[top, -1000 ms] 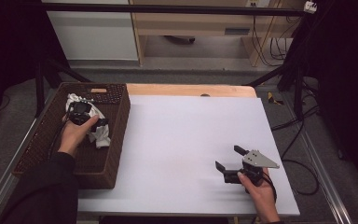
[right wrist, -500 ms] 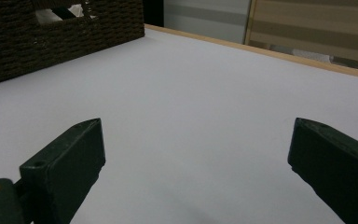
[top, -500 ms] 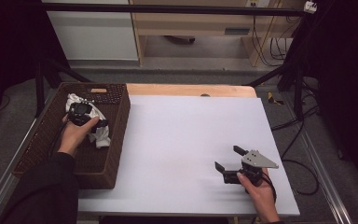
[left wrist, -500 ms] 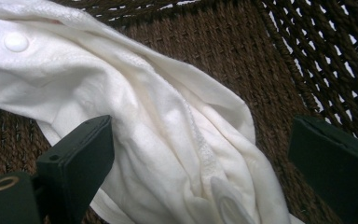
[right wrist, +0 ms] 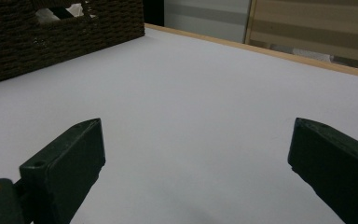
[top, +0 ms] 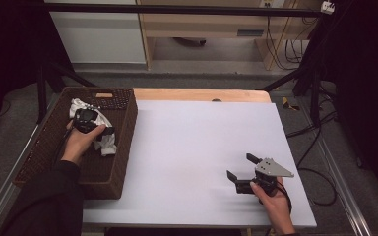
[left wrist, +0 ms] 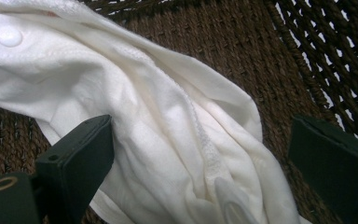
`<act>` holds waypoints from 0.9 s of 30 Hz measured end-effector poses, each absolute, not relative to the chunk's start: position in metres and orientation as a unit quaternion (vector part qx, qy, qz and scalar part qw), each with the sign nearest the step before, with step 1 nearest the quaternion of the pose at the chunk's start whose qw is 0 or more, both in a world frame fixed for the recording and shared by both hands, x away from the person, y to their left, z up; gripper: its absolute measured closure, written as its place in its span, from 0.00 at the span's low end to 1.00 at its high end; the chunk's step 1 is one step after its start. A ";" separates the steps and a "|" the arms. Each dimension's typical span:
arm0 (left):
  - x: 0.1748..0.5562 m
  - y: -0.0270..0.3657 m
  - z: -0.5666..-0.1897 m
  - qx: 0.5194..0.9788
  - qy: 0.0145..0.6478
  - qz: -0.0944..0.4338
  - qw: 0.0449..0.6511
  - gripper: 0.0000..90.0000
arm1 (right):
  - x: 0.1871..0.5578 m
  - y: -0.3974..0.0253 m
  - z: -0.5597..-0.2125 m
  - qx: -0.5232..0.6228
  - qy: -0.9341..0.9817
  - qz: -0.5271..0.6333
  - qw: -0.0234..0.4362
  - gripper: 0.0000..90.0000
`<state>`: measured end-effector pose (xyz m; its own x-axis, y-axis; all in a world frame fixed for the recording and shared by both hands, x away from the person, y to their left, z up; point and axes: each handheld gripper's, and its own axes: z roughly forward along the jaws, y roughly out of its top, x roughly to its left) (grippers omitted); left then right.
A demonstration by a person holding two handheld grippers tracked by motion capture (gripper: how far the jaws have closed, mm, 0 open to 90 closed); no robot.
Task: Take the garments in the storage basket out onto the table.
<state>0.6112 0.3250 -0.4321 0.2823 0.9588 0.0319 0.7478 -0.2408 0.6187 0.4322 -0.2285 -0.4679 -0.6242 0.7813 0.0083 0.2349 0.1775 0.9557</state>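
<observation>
With the left claw [left wrist: 200,154] spread wide over the crumpled white cotton cloth [left wrist: 168,130] in the brown woven basket [top: 123,147], pinch a thick fold, while the empty right claw [top: 242,171] waits open above the white worktop [top: 197,147].

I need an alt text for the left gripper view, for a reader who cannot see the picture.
The left gripper, its two black jaws wide open, is down over a crumpled white cloth with a raised seam. The cloth lies on the woven floor of a dark brown wicker basket, and one jaw touches its edge.
</observation>
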 end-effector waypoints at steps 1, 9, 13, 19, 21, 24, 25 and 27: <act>0.611 0.325 -0.432 0.759 0.562 0.209 0.252 0.07 | 0.432 -0.229 -0.468 0.351 0.724 0.537 0.254 0.05; 0.612 0.326 -0.435 0.759 0.567 0.210 0.241 0.09 | 0.432 -0.228 -0.468 0.351 0.725 0.536 0.254 0.05; 0.612 0.325 -0.437 0.760 0.574 0.204 0.227 0.13 | 0.433 -0.228 -0.468 0.351 0.725 0.536 0.254 0.05; 0.611 0.327 -0.438 0.769 0.574 0.198 0.201 0.40 | 0.432 -0.229 -0.468 0.352 0.724 0.536 0.254 0.05; 0.610 0.327 -0.435 0.768 0.574 0.197 0.202 0.49 | 0.432 -0.229 -0.468 0.352 0.724 0.536 0.254 0.05; 0.608 0.330 -0.430 0.768 0.574 0.196 0.204 0.64 | 0.432 -0.229 -0.468 0.351 0.725 0.535 0.254 0.05; 0.608 0.331 -0.429 0.767 0.574 0.197 0.208 0.67 | 0.432 -0.228 -0.468 0.351 0.724 0.536 0.254 0.05; 0.607 0.334 -0.425 0.765 0.575 0.195 0.214 0.71 | 0.432 -0.229 -0.468 0.351 0.724 0.537 0.254 0.05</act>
<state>0.6070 0.3337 -0.4253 0.2621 0.9636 0.0531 0.7966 -0.2471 0.5517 0.4320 -0.2287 -0.4678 -0.6247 0.7808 0.0089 0.2351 0.1771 0.9557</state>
